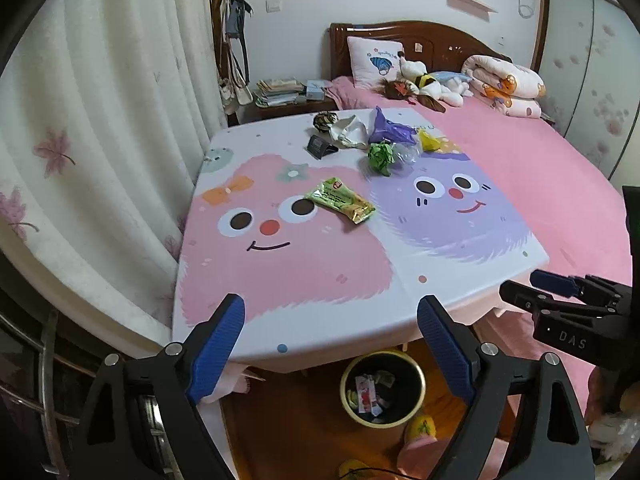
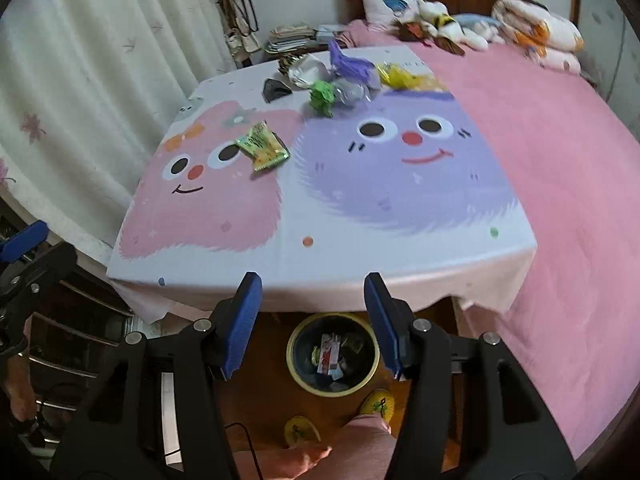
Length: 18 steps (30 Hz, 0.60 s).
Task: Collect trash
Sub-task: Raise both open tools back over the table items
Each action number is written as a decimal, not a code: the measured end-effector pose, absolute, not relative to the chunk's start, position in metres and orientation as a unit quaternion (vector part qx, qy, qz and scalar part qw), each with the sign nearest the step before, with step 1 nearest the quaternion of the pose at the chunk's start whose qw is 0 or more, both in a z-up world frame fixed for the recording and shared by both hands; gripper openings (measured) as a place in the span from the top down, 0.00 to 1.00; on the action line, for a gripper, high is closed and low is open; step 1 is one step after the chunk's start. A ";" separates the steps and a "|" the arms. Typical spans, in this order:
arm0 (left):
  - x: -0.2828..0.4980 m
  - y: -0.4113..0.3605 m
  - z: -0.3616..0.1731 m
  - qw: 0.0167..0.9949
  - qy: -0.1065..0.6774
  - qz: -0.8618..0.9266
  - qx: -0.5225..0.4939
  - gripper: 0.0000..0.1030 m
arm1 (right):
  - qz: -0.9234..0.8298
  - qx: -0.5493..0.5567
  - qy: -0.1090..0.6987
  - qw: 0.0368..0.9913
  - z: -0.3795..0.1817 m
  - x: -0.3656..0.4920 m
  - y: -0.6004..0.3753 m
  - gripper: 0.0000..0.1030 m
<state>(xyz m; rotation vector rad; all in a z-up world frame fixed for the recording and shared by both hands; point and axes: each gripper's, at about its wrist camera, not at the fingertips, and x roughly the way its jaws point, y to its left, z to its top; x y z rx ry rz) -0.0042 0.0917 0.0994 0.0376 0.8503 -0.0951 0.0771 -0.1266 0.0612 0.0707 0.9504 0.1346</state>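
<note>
A green snack wrapper [image 1: 340,200] [image 2: 264,147] lies on the cartoon-printed tabletop [image 1: 320,280] [image 2: 320,208]. At the table's far end sit a crumpled green ball [image 1: 380,156] [image 2: 323,96], a purple bag [image 1: 388,128] [image 2: 348,62], a yellow wrapper [image 1: 430,141] [image 2: 400,74], white paper [image 1: 352,130] and a dark packet [image 1: 320,146] [image 2: 275,89]. A bin [image 1: 382,388] [image 2: 334,354] holding wrappers stands on the floor below the near edge. My left gripper [image 1: 332,316] is open over the near edge. My right gripper [image 2: 314,292] is open above the bin, holding nothing.
A pink bed [image 1: 540,184] [image 2: 560,160] with a pillow, soft toys and a folded quilt lies to the right. White curtains [image 1: 100,140] hang on the left. A nightstand with books [image 1: 280,92] stands behind. A person's leg and yellow slippers [image 2: 378,402] are by the bin.
</note>
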 end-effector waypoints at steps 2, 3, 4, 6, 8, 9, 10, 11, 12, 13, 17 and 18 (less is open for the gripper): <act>0.004 0.091 0.096 0.907 0.418 -0.047 0.018 0.23 | 0.073 0.028 0.455 0.887 0.064 0.087 -0.125 0.51; 0.010 0.089 0.094 0.906 0.420 -0.047 0.020 0.23 | 0.077 0.027 0.455 0.887 0.065 0.093 -0.126 0.51; 0.016 0.087 0.092 0.905 0.422 -0.046 0.021 0.23 | 0.084 0.027 0.455 0.886 0.067 0.103 -0.127 0.51; 0.030 0.084 0.088 0.905 0.423 -0.042 0.019 0.23 | 0.090 0.026 0.452 0.887 0.068 0.121 -0.130 0.51; 0.047 0.078 0.085 0.906 0.423 -0.031 0.019 0.23 | 0.102 0.023 0.447 0.888 0.071 0.147 -0.135 0.51; 0.059 0.075 0.084 0.906 0.423 -0.022 0.019 0.23 | 0.108 0.022 0.445 0.889 0.073 0.161 -0.137 0.51; 0.070 0.073 0.083 0.906 0.423 -0.014 0.018 0.23 | 0.119 0.022 0.443 0.889 0.075 0.181 -0.139 0.51; 0.083 0.070 0.082 0.907 0.422 -0.004 0.015 0.23 | 0.128 0.023 0.441 0.888 0.075 0.197 -0.142 0.51; 0.096 0.066 0.081 0.907 0.422 0.005 0.010 0.23 | 0.141 0.024 0.439 0.887 0.076 0.219 -0.145 0.51; 0.108 0.064 0.081 0.906 0.422 0.015 0.005 0.23 | 0.149 0.023 0.440 0.885 0.076 0.237 -0.147 0.51; 0.164 0.051 0.077 0.897 0.438 0.050 -0.034 0.23 | 0.183 0.011 0.448 0.875 0.075 0.315 -0.148 0.52; 0.181 0.046 0.074 0.894 0.443 0.060 -0.037 0.23 | 0.194 0.004 0.450 0.872 0.074 0.336 -0.147 0.52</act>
